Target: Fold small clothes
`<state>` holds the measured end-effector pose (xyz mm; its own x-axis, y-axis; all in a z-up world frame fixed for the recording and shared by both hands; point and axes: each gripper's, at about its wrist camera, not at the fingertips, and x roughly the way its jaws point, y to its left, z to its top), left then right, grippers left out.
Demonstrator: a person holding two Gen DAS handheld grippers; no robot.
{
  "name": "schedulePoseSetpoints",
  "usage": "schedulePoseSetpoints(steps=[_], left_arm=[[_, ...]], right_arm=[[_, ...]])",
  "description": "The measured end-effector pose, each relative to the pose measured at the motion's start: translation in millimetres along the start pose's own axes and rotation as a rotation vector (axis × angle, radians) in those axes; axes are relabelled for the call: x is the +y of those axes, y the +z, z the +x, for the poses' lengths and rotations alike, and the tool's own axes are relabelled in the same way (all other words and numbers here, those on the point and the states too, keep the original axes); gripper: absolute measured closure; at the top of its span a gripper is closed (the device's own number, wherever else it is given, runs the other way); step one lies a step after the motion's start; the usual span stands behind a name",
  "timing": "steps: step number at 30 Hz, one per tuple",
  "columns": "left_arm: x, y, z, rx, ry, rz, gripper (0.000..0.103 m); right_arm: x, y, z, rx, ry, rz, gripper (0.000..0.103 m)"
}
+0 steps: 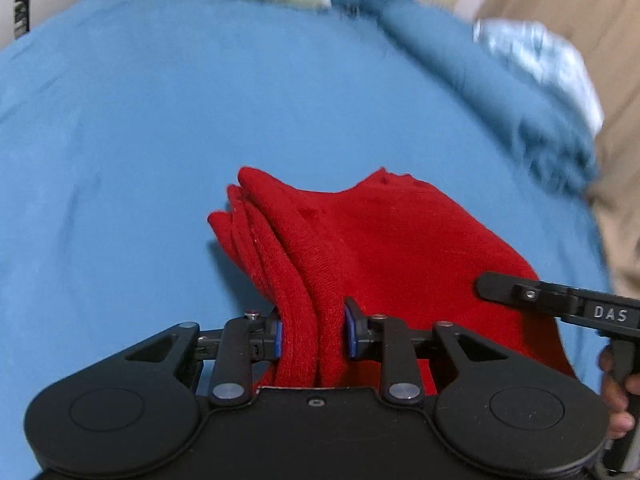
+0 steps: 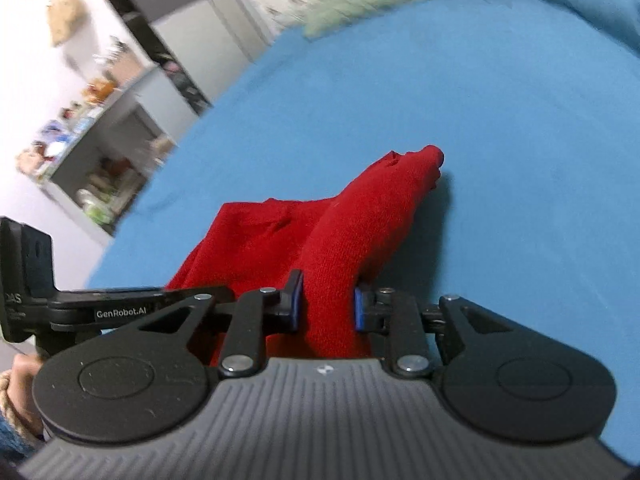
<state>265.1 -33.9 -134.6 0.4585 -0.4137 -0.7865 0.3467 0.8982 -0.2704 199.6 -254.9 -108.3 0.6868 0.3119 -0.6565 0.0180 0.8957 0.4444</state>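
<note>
Both tongs are clamped on the near edge of the red cloth (image 1: 384, 240), the left gripper (image 1: 313, 334) on bunched layers and the right gripper (image 2: 327, 304) on a thick roll. It lies on the blue bedsheet (image 1: 160, 140), apparently mid-fold; next, carry that edge toward the far side together.

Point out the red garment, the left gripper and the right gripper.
red garment (image 1: 400, 240), left wrist view, on its broad flat panel.
left gripper (image 1: 312, 334), left wrist view, midway between its fingers.
right gripper (image 2: 327, 306), right wrist view, midway between its fingers.
</note>
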Motion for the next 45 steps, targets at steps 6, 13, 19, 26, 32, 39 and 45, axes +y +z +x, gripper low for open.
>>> schedulePoseSetpoints(steps=[6, 13, 19, 26, 32, 39, 45], left_arm=[[-21.4, -21.7, 3.6, -0.027, 0.125, 0.164, 0.065], [-31.6, -23.4, -17.0, -0.066, 0.187, 0.156, 0.025], [-25.5, -20.9, -13.1, -0.059, 0.294, 0.110, 0.021], [-15.7, -31.5, 17.6, 0.016, 0.333, 0.121, 0.019], [-17.2, -31.7, 4.6, 0.009, 0.334, 0.093, 0.020], [-50.7, -19.4, -81.6, -0.111, 0.328, 0.070, 0.019], [-94.8, -36.8, -186.3, -0.264, 0.348, 0.067, 0.000]], right_arm=[[-25.7, -53.3, 11.8, -0.017, -0.090, 0.081, 0.054], [-5.1, -43.6, -15.7, -0.118, -0.153, 0.024, 0.020], [-18.9, -49.4, -12.0, -0.081, -0.247, -0.048, 0.017], [-33.3, -58.5, 9.8, -0.052, -0.303, -0.050, 0.010], [-36.4, -59.4, 3.3, -0.050, -0.295, -0.021, 0.010], [1.7, -39.4, -74.7, -0.156, -0.263, -0.107, 0.009], [51.2, -36.7, -165.6, -0.212, -0.298, -0.150, 0.000]])
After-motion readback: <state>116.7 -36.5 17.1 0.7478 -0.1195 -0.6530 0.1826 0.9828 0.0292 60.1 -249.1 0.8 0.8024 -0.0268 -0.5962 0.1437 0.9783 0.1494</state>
